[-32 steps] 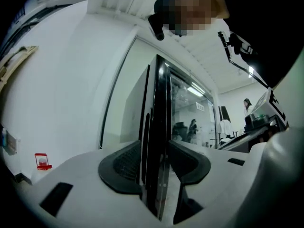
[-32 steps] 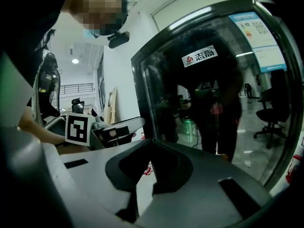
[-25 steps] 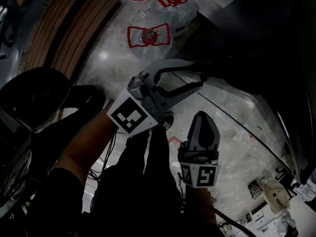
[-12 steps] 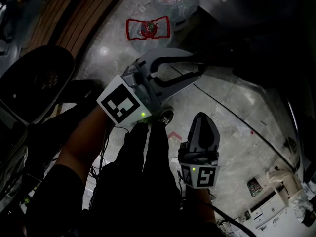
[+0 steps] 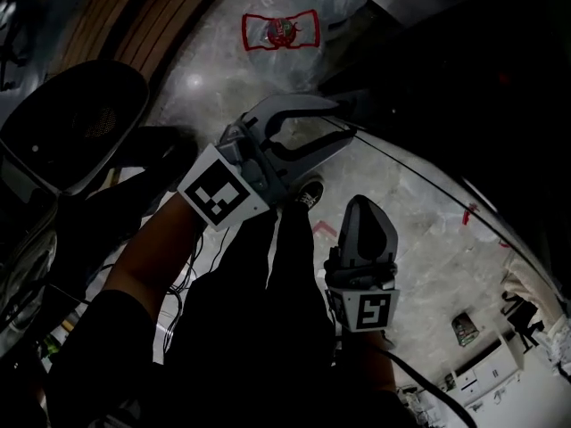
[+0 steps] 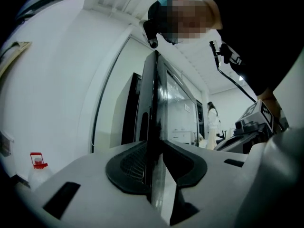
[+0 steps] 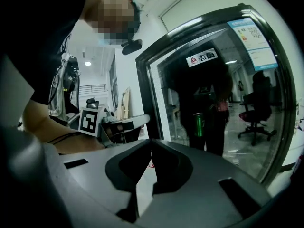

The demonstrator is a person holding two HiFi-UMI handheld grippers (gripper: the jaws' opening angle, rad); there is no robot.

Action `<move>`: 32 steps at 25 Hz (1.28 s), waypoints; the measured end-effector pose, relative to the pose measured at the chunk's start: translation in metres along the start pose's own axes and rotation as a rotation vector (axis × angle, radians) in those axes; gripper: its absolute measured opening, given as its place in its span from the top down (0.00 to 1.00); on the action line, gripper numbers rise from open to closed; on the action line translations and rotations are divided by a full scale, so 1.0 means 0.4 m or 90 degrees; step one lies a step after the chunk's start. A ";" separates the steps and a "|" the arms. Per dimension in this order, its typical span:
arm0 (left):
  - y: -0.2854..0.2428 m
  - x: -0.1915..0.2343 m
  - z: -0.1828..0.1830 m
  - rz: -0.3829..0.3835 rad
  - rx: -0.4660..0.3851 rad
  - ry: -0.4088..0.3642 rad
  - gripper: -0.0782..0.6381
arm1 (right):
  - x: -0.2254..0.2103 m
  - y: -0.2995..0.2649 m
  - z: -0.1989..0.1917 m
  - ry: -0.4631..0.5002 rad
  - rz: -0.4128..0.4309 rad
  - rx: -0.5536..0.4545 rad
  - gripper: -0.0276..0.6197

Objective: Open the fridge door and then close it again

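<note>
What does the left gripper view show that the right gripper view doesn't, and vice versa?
Only the left gripper view: the fridge door edge-on between the closing fingers of the left gripper, a water jug by the wall, a person in white far off. Only the right gripper view: the door's glass face with logo sticker, energy label and a green can, plus the right gripper, fingers shut and empty. Both: the fridge door and the person holding the grippers.

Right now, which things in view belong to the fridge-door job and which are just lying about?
Job: door; left gripper, jaws closing on the door's edge.
Lying about: water jugs; chair; right gripper, shut and empty.
</note>
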State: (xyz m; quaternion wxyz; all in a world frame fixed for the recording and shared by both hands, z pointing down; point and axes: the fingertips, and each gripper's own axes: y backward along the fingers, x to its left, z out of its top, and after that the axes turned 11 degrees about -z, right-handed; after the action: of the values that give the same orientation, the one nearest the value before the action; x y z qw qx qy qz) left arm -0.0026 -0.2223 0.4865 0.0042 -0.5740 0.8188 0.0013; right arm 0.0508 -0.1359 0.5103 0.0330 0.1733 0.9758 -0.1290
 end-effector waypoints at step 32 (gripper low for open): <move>0.126 -0.362 0.043 0.134 0.036 0.105 0.78 | 0.139 0.307 0.146 0.036 -0.055 -0.022 0.93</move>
State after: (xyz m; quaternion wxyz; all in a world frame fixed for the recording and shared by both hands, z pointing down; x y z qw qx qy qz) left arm -0.0003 -0.0690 0.4705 -0.0475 -0.4829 0.8717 -0.0687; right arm 0.0423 -0.0218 0.4184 0.0025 0.1343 0.9850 -0.1086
